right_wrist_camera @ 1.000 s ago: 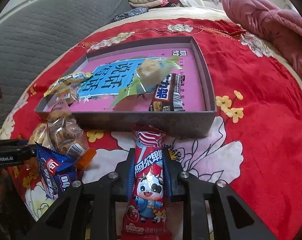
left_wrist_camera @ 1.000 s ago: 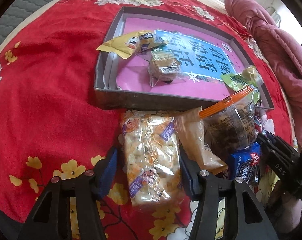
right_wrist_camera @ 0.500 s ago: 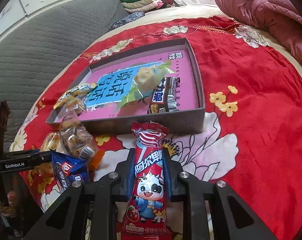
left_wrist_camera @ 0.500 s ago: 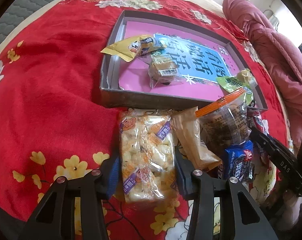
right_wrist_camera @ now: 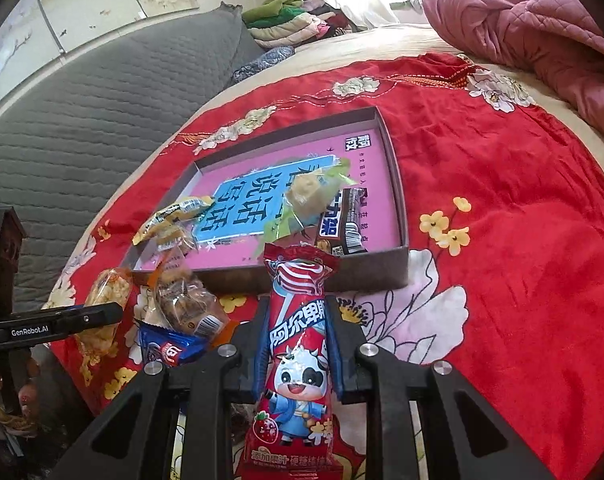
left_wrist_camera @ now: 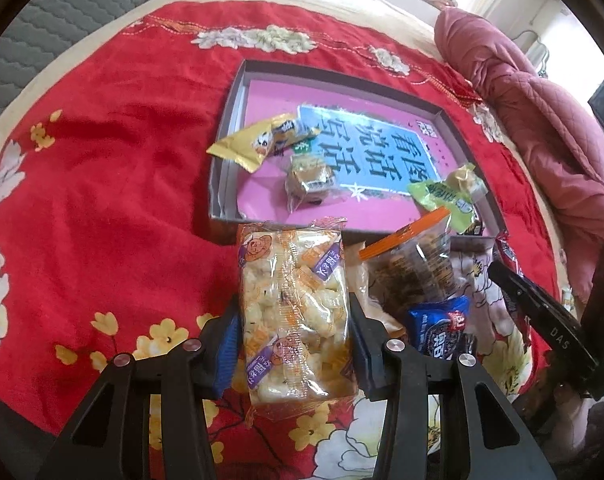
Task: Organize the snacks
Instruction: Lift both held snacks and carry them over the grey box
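Snacks under handling: a clear pack of puffed rice crackers [left_wrist_camera: 294, 312] sits lengthwise between the pads of the left gripper [left_wrist_camera: 292, 332], jaws closed onto its two long sides, pack lifted off the red floral bedspread [left_wrist_camera: 102, 184]. A red lollipop packet with a cartoon cow [right_wrist_camera: 300, 344] is pinched the same way in the right gripper [right_wrist_camera: 298, 344], jaws drawn in tight against the narrow wrapper, its crimped top pointing toward the box. The shallow grey box with pink printed floor [left_wrist_camera: 238, 216] lies flat on the bedspread, just beyond both held packs. Inside it: a yellow sachet [left_wrist_camera: 258, 144] draped over the left rim, a small clear-wrapped brown cake [left_wrist_camera: 309, 178] near the middle, a green-wrapped snack [left_wrist_camera: 447, 194] at the right side, and a dark chocolate bar [right_wrist_camera: 345, 220] in the near right corner in the right view. Loose on the bedspread between the two grippers: a clear bag with an orange seal strip holding dark pieces [left_wrist_camera: 413, 264] and a blue biscuit packet [left_wrist_camera: 441, 330], touching one another. A pink quilt [right_wrist_camera: 521, 32] is bunched at the far right; grey padded wall [right_wrist_camera: 82, 120] to the left.
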A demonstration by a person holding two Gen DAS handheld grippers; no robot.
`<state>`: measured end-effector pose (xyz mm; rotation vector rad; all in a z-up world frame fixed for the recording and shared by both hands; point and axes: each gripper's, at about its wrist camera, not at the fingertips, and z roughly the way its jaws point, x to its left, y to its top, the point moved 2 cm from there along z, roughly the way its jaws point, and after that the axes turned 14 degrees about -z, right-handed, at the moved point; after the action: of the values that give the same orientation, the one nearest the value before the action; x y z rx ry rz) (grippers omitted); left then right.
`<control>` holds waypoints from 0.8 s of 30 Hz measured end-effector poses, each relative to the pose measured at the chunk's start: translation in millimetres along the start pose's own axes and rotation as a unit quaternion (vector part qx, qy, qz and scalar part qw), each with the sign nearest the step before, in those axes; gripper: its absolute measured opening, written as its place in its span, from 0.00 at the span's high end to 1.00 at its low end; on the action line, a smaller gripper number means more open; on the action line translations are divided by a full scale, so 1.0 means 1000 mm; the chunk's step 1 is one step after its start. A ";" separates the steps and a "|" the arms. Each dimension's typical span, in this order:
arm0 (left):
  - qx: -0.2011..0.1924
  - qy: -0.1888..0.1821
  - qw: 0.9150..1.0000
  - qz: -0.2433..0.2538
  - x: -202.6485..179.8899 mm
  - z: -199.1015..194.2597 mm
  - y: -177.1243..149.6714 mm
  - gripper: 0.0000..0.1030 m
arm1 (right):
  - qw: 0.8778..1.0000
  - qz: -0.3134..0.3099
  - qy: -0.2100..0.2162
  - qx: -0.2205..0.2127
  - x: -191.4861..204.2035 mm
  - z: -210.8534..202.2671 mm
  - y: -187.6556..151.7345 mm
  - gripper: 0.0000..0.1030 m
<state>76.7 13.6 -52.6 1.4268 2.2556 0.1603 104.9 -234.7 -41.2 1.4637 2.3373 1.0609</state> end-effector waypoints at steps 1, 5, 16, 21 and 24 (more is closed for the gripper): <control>-0.001 0.000 1.000 0.000 -0.001 -0.001 0.001 0.53 | 1.000 0.001 0.000 -0.001 0.000 0.000 0.001 0.76; -0.008 0.001 1.000 0.001 -0.004 -0.005 0.003 0.53 | 1.000 0.003 0.003 -0.013 -0.001 -0.004 0.004 0.76; -0.028 0.000 1.000 0.005 -0.013 -0.012 0.015 0.53 | 0.999 0.004 0.002 -0.036 -0.005 -0.009 0.013 0.76; -0.034 -0.004 0.999 0.008 -0.021 -0.013 0.021 0.53 | 0.999 0.006 0.000 -0.044 -0.006 -0.010 0.017 0.76; -0.036 -0.005 0.999 0.008 -0.025 -0.012 0.024 0.53 | 0.999 0.008 -0.002 -0.049 -0.008 -0.009 0.020 0.76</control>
<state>100.3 4.5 -26.3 1.4063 2.2078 0.2371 118.2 -240.6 -23.2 1.4488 2.2408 1.1577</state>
